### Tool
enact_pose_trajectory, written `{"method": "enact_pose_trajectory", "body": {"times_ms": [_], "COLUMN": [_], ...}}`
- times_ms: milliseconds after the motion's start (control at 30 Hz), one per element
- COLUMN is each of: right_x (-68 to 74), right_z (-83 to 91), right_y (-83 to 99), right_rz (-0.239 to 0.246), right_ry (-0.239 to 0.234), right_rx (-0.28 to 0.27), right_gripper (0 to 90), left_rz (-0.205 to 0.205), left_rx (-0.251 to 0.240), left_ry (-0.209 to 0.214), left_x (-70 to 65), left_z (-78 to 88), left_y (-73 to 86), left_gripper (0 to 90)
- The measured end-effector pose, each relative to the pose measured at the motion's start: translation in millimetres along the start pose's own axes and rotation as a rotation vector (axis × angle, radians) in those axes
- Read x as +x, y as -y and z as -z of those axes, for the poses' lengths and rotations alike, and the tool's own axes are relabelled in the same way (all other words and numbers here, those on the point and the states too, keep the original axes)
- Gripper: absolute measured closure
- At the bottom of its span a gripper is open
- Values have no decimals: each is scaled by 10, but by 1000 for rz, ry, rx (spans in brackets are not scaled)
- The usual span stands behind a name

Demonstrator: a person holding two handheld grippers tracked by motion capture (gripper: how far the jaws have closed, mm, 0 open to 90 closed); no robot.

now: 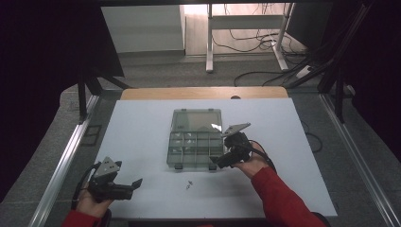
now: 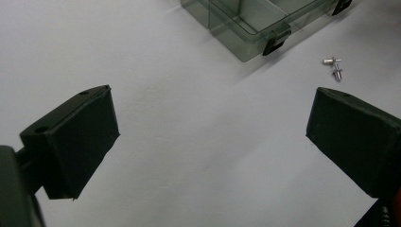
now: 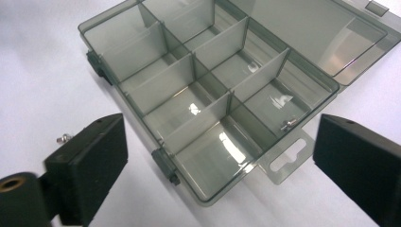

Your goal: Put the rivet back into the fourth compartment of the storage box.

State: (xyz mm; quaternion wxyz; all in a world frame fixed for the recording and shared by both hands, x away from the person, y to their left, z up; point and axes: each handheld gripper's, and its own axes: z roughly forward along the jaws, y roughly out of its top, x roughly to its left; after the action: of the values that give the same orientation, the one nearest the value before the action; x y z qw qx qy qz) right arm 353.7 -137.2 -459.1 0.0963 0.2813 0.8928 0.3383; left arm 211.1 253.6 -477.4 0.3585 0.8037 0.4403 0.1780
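A clear grey compartment box (image 1: 195, 138) lies open on the white table, its lid folded back toward the far side. In the right gripper view the box (image 3: 208, 90) shows several empty compartments, and one small screw (image 3: 288, 124) lies in a compartment near the right wall. Two small screws (image 1: 188, 184) lie on the table in front of the box, also seen as screws (image 2: 334, 66) in the left gripper view. My left gripper (image 1: 136, 183) is open at the near left, apart from the screws. My right gripper (image 1: 213, 161) is open beside the box's near right corner.
The white table (image 1: 142, 132) ends at a wooden strip at the back. Beyond it are a desk frame (image 1: 246, 38) and cables (image 1: 265, 71) on the floor. Metal rails (image 1: 66, 156) run along both sides.
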Motion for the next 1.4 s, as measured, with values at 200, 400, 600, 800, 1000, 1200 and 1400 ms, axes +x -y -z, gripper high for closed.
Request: {"method": "enact_pose_trajectory", "body": {"times_ms": [200,400,600,800,1000,1200,1400], "right_x": [101,221,331,441,535,687,788], "right_z": [58,108,98,62,5,-93,-225], "right_y": [47,107,148,159,150,119,92], "right_rz": [30,42,57,66,61,87,108], "right_ry": [-1,-37,-105,-126,-147,-156,-180], "right_rx": [-24,-35,-6,15,45,94,113], "right_gripper": [0,1,15,17,4,132,277], "left_rz": [0,-4,-6,-6,-7,-10,-11], "left_rx": [0,4,6,7,9,12,13], "left_ry": [-1,-2,-4,-4,-4,-5,-5], "left_x": [0,-4,-9,-10,-14,-17,-18], "left_z": [0,-1,-3,-5,-8,-10,-11], "left_y": [0,-1,-3,-3,-4,-6,-5], "left_gripper": [34,34,34,34,35,35,35]}}
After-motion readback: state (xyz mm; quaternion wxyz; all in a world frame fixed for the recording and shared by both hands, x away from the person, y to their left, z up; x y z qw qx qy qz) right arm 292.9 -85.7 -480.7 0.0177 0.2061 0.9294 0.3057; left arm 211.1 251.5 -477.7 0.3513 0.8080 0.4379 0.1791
